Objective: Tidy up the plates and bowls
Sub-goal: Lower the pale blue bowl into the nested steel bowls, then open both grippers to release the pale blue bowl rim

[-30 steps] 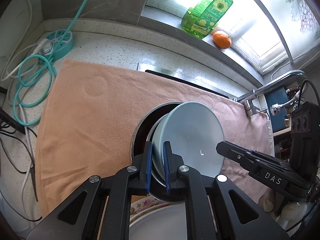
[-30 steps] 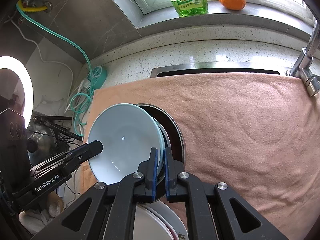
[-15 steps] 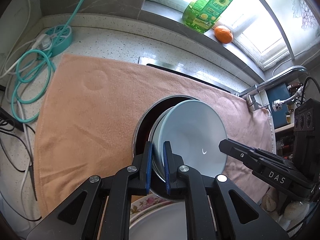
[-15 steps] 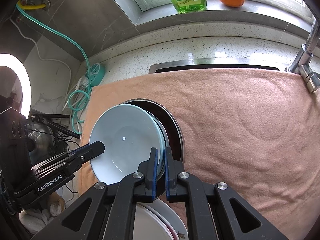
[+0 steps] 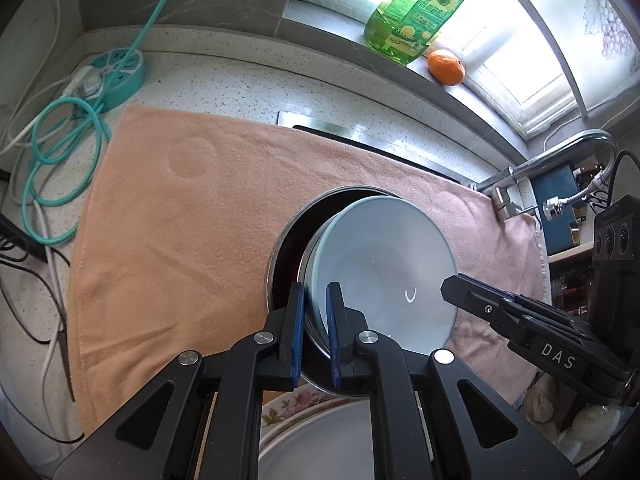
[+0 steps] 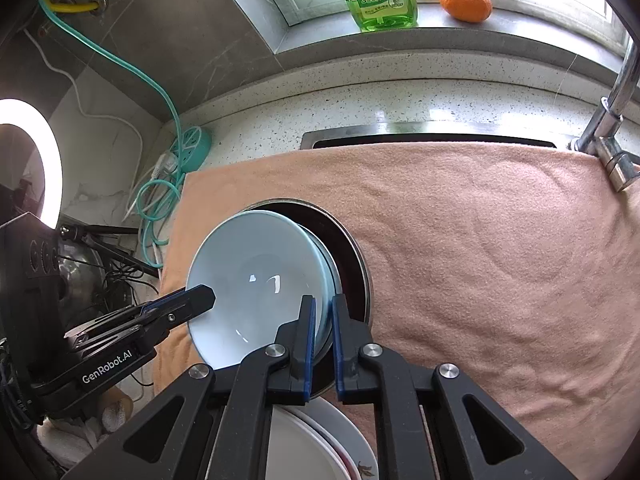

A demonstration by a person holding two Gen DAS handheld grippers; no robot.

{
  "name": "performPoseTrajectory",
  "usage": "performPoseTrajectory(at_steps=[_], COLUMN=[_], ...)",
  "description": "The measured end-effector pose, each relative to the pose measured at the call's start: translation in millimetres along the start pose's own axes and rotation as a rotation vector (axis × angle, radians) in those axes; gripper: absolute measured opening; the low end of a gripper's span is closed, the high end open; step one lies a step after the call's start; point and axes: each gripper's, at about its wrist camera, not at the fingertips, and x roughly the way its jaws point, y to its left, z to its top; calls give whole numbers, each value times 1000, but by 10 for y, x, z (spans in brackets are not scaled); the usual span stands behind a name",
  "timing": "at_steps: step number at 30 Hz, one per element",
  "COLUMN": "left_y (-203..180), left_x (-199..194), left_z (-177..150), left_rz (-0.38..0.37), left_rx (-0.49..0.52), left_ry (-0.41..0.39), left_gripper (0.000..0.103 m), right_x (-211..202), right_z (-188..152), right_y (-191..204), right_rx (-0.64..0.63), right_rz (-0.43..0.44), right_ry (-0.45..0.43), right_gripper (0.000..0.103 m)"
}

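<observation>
A pale blue bowl (image 5: 384, 264) (image 6: 256, 276) sits tilted on top of a nested stack, with a steel bowl and a dark steel-rimmed pan (image 5: 288, 248) (image 6: 352, 248) under it. My left gripper (image 5: 316, 312) is shut on the stack's left rim, which shows between its blue pads. My right gripper (image 6: 322, 320) grips the opposite rim; its jaws are opening slightly, and the blue bowl's rim is still between the pads. Each gripper shows in the other's view, at the bowl's edge (image 5: 452, 288) (image 6: 200, 300). A flowered plate (image 5: 288, 404) and a white plate (image 6: 304, 448) lie below the stack.
A peach towel (image 5: 180, 220) (image 6: 480, 240) covers the counter and the sink. A faucet (image 6: 612, 112) rises at the right. A teal power strip (image 5: 116, 76) with coiled cables lies at the left. A green bottle (image 5: 416, 20) and an orange (image 5: 446, 66) stand on the windowsill.
Both grippers keep their hold on the bowl stack. The views have shifted only very slightly.
</observation>
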Motion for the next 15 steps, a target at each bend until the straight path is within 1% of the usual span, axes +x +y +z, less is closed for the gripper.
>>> performPoseTrajectory(at_steps=[4, 12, 15], left_y=[3, 120, 173], left_x=[-74, -255, -331], left_z=[14, 8, -8], left_rz=[-4, -12, -2], left_rx=[3, -26, -34], left_ry=[-14, -49, -66], left_gripper=[9, 9, 9], right_x=[-62, -236, -313], right_z=[-6, -24, -46], right_y=[-1, -77, -135], right_rx=[2, 35, 41], right_rz=[8, 36, 40], right_ry=[-14, -64, -93], right_gripper=[9, 15, 16])
